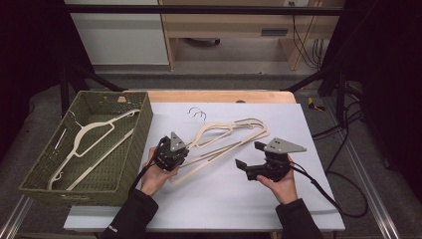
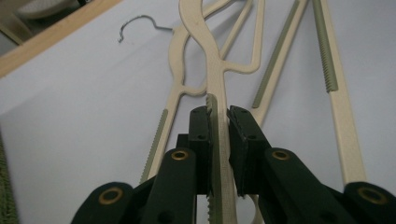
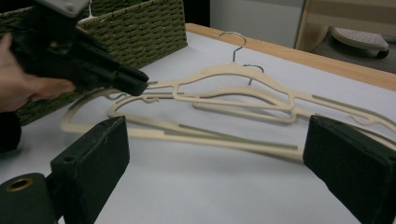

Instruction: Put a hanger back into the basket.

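Hanger [image 2: 219,154] clamped in left gripper [image 2: 218,122] fingers — right gripper [image 3: 215,154] fingers spread wide, empty.

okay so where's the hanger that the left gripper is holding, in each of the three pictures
High view: the held hanger lies mid-table, its shoulder in the left gripper.
Left gripper view: it runs up the middle, clamped between the black jaws.
Right gripper view: it spans the centre, the left gripper pinching its left end.
Shared landmark: the metal hook of a hanger on the white mat.
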`<move>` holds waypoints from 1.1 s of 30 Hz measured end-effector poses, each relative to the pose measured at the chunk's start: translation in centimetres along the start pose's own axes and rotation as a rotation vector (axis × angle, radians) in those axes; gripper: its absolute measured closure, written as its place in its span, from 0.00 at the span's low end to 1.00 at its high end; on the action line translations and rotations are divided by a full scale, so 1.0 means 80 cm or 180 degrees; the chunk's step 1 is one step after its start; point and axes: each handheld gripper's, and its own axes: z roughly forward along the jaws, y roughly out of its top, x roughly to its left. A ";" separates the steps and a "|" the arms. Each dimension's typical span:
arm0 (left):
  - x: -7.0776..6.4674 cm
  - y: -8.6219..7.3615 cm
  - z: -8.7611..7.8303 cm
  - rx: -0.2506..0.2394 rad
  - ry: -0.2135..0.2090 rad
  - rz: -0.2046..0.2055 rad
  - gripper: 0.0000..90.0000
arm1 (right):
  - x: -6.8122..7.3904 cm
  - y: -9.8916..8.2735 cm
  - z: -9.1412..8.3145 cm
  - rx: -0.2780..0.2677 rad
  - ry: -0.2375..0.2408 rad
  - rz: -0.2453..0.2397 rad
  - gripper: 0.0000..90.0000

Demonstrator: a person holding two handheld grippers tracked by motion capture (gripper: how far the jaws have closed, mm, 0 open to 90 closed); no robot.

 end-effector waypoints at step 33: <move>-0.046 -0.011 -0.049 -0.0365 0.0101 0.0237 0.89 | -0.018 0.056 0.206 0.0478 -0.0160 0.0299 0.58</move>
